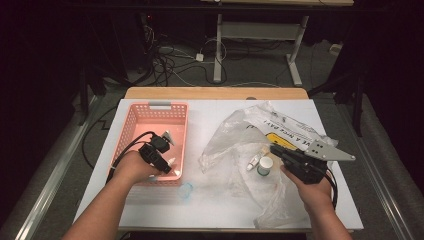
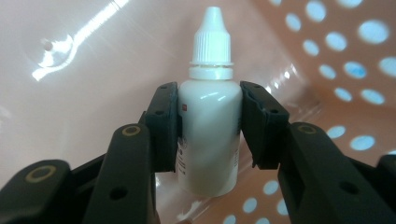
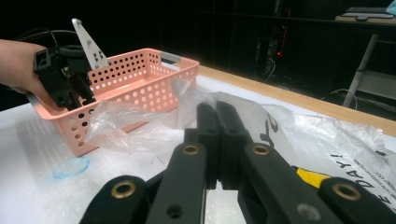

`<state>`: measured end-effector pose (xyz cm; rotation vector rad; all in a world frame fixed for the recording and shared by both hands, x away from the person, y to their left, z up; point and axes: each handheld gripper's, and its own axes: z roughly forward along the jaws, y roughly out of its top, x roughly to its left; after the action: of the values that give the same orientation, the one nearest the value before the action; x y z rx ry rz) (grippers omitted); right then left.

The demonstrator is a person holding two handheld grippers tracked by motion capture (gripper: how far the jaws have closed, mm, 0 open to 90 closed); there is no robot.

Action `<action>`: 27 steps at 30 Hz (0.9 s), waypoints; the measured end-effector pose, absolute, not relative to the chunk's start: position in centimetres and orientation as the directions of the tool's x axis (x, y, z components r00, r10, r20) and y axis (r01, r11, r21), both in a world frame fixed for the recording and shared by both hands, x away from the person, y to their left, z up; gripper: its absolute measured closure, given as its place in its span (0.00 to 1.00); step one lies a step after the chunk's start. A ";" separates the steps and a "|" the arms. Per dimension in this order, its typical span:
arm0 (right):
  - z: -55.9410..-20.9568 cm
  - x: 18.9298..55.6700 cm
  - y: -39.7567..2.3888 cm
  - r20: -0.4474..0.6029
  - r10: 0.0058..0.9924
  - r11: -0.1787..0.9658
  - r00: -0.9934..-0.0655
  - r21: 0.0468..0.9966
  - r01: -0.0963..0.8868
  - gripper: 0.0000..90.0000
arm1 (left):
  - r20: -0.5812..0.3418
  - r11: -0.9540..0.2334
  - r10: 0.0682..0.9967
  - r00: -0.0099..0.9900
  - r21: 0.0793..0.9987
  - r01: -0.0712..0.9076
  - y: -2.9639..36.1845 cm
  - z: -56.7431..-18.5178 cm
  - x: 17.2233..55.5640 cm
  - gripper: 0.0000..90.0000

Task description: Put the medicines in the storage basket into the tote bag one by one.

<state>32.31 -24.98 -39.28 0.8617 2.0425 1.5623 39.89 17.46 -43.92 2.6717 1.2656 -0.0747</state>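
Left gripper (image 2: 210, 121) clamping white dropper bottle (image 2: 210, 130) upright between its pads, inside pink basket (image 2: 336, 56)

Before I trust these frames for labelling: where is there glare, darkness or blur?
Left gripper view: bright glare streaks on the pink basket wall; the white dropper bottle is fairly sharp, its label text blurred. High view: table lit, surroundings dark. Right gripper view: black background, the near jaws soft, the plastic bag sheen bright.
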 end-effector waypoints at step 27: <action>-39.4 32.2 -24.7 0.030 0.698 0.179 -0.715 0.960 0.216 1.00 | -0.139 -0.423 0.740 0.658 0.664 0.616 19.6 -42.0 34.2 0.64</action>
<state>32.24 -24.75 -39.38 0.8595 2.0439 1.5546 34.18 19.63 -42.00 2.1696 1.0455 0.2270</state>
